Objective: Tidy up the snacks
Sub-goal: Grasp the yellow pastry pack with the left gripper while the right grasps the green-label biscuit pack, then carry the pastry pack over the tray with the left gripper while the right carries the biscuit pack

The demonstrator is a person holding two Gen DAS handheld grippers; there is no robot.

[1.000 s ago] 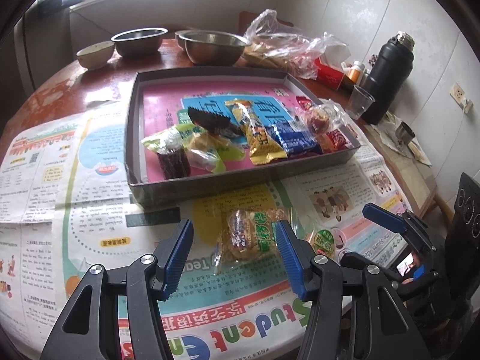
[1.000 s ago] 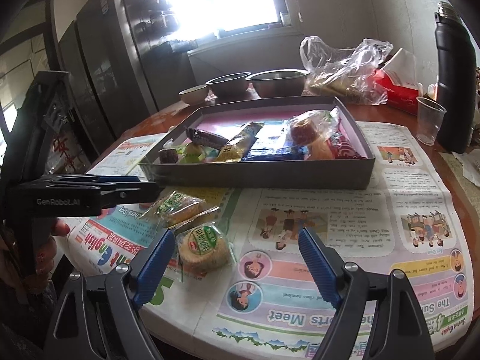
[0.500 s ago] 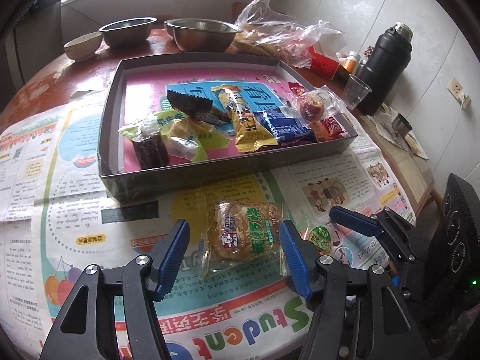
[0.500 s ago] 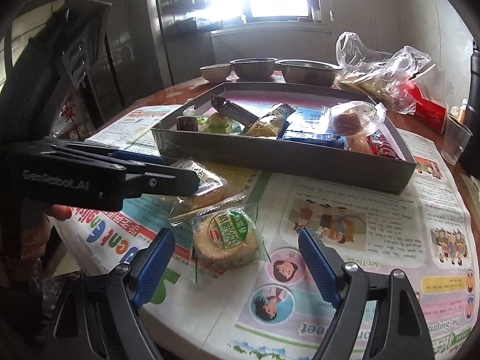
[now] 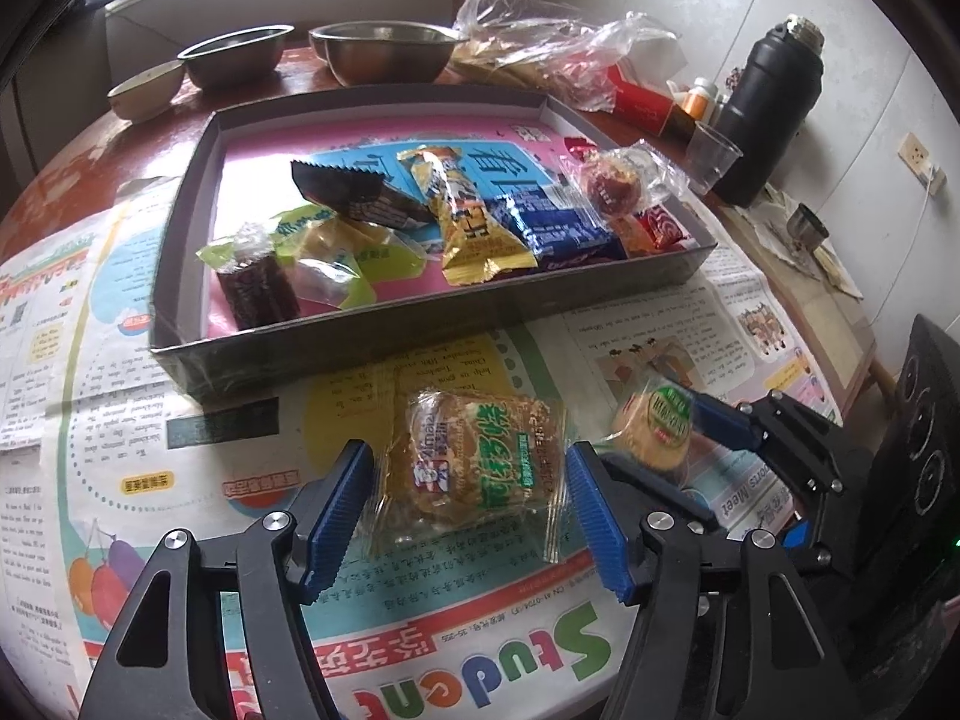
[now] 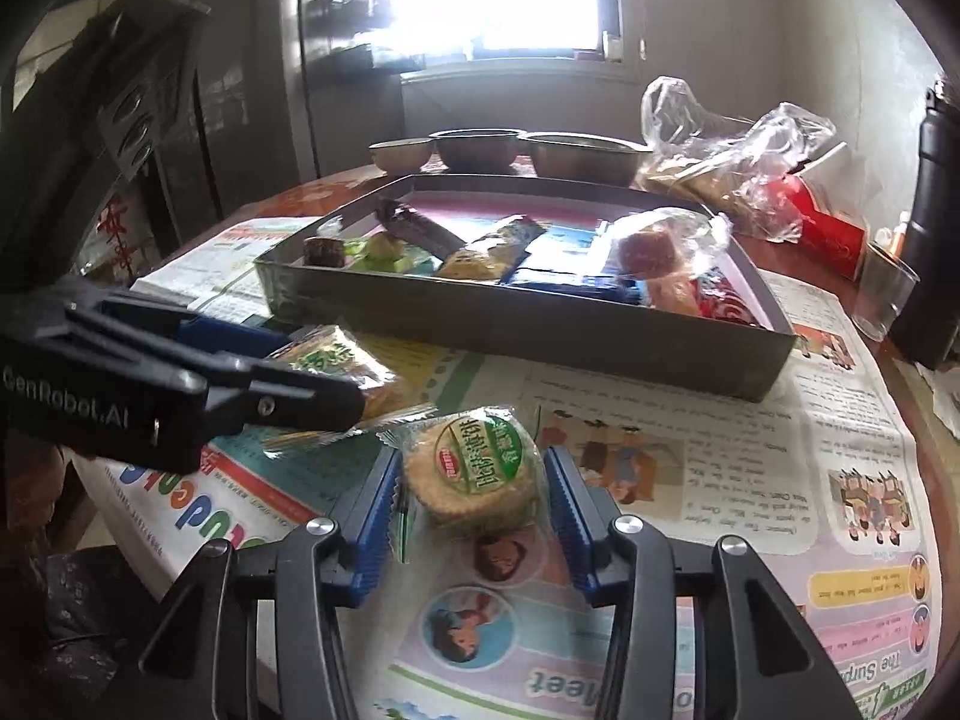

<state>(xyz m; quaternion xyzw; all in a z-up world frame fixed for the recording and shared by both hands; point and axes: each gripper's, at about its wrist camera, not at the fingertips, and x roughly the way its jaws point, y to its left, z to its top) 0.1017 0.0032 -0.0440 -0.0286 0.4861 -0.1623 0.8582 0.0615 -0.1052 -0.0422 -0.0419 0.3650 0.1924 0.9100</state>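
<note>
Left gripper [image 5: 468, 516] and right gripper [image 6: 474, 525]: black plastic frames with triangular cut-outs, 2 ribbed blue finger pads [image 5: 333, 519] each, and silver round screw heads at the joints. White "GenRobot.AI" lettering marks the left gripper's side in the right wrist view.

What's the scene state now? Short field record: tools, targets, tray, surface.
left tool: open, fingers on both sides of the square cracker pack, pack flat on the newspaper
right tool: fingers close on both sides of the round cracker pack; contact unclear
tray: grey, holds several wrapped snacks
loose snacks: both packs, in front of the tray
behind tray: bowls, plastic bag
right of tray: black flask, clear cup
</note>
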